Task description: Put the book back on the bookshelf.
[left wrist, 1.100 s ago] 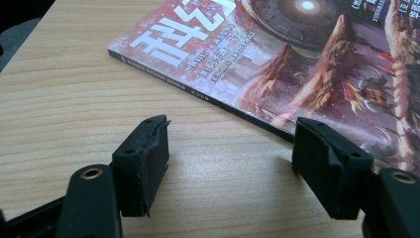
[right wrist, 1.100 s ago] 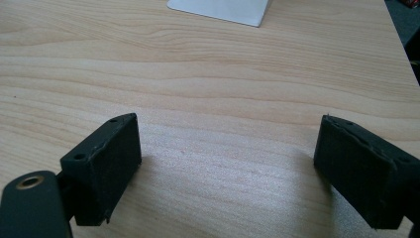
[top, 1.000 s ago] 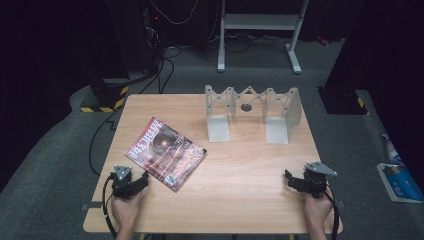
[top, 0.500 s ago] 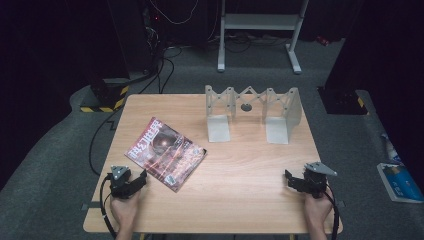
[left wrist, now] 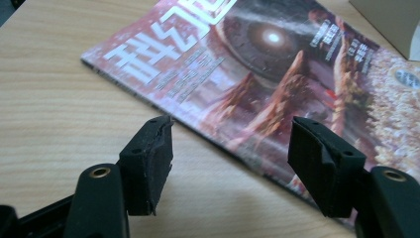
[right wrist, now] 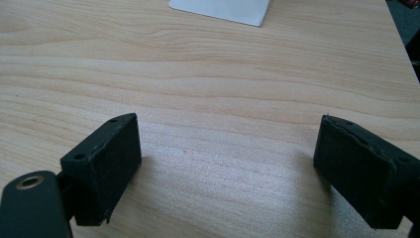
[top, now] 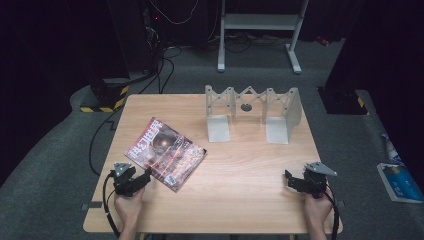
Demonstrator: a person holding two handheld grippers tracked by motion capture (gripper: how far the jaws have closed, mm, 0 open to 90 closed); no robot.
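Looking down from the high view, little has shifted since the earlier frame: the left gripper (top: 145,177) sits at the magazine (top: 165,154) near corner, the right gripper (top: 291,180) over bare table (top: 240,170), the grey folding rack (top: 252,114) well apart. From the left gripper view, its jaws stand wide, the magazine's edge between them, untouched. From the right gripper view, jaws gape wide above open wood.

Both grippers, left gripper (top: 146,176) and right gripper (top: 289,178), are black, trailing black cables; the right carries a grey three-cornered plate.
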